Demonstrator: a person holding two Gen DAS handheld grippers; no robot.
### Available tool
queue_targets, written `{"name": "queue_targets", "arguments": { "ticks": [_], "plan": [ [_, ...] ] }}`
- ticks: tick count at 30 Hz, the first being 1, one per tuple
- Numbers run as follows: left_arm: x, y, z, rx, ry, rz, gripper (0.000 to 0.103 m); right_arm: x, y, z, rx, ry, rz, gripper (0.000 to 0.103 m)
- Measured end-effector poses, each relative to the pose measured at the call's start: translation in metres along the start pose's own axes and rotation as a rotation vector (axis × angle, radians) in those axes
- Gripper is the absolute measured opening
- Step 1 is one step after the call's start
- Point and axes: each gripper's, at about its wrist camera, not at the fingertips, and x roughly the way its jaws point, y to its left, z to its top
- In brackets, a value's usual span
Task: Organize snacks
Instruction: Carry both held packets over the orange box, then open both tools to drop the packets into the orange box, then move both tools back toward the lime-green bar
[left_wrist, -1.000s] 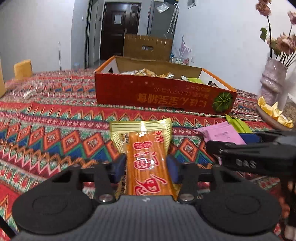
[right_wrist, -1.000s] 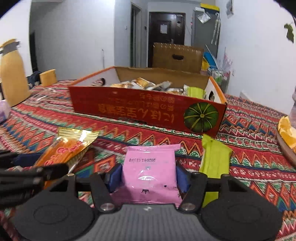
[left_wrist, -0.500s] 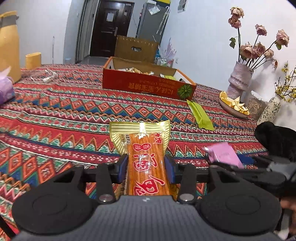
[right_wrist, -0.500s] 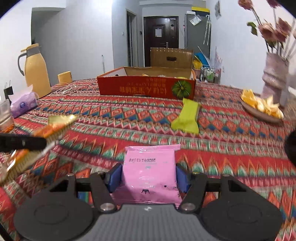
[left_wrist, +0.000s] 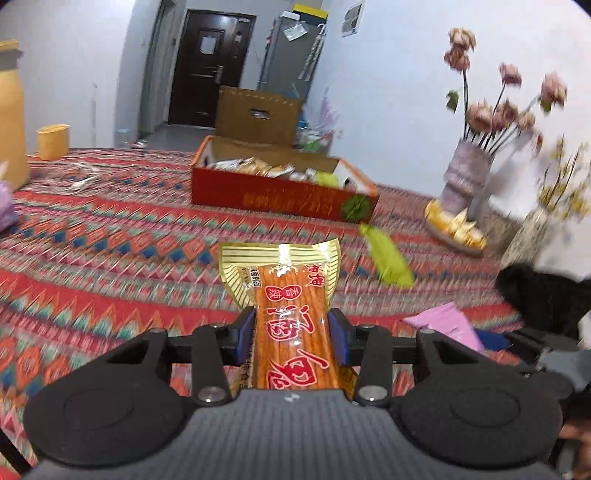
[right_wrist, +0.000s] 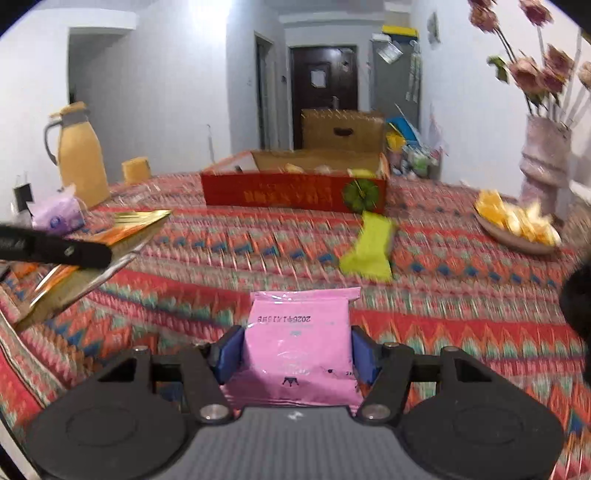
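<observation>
My left gripper (left_wrist: 291, 328) is shut on an orange snack pack (left_wrist: 291, 295) with a gold top edge, held above the patterned tablecloth. My right gripper (right_wrist: 297, 350) is shut on a pink snack packet (right_wrist: 299, 343). In the right wrist view the orange snack pack (right_wrist: 122, 232) and the left gripper's finger (right_wrist: 55, 249) show at the left; the pink snack packet (left_wrist: 443, 325) shows at the right of the left wrist view. A red cardboard box (right_wrist: 295, 188) holding several snacks stands far across the table. A green snack packet (right_wrist: 369, 247) lies in front of it.
A yellow thermos (right_wrist: 79, 155) and a purple tissue pack (right_wrist: 55, 214) stand at the left. A plate of orange wrappers (right_wrist: 517, 225) and a vase of flowers (right_wrist: 543, 166) are at the right. A person's dark sleeve (left_wrist: 543, 295) is at the right edge.
Both grippers have pulled back from the red box, which now looks much farther away, each still holding its snack. The green packet now lies well ahead on the cloth.
</observation>
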Motion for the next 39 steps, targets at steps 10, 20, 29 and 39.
{"name": "queue_targets", "arguments": {
  "ticks": [10,20,29,39],
  "plan": [
    [0.125,0.042,0.186,0.03,-0.099,0.005,0.043,0.088,-0.045,0.16,-0.037,-0.119,0.108,0.061],
    [0.329,0.064,0.243,0.074,0.075,0.163,0.043,0.315,-0.062,0.265,-0.011,0.067,-0.018,0.061],
    [0.364,0.081,0.226,0.062,0.109,0.162,0.082,0.379,-0.065,0.272,0.004,0.144,-0.056,0.09],
    [0.247,0.058,0.238,0.105,-0.006,0.107,0.092,0.284,-0.073,0.276,-0.038,0.013,-0.061,0.09]
  ]
}}
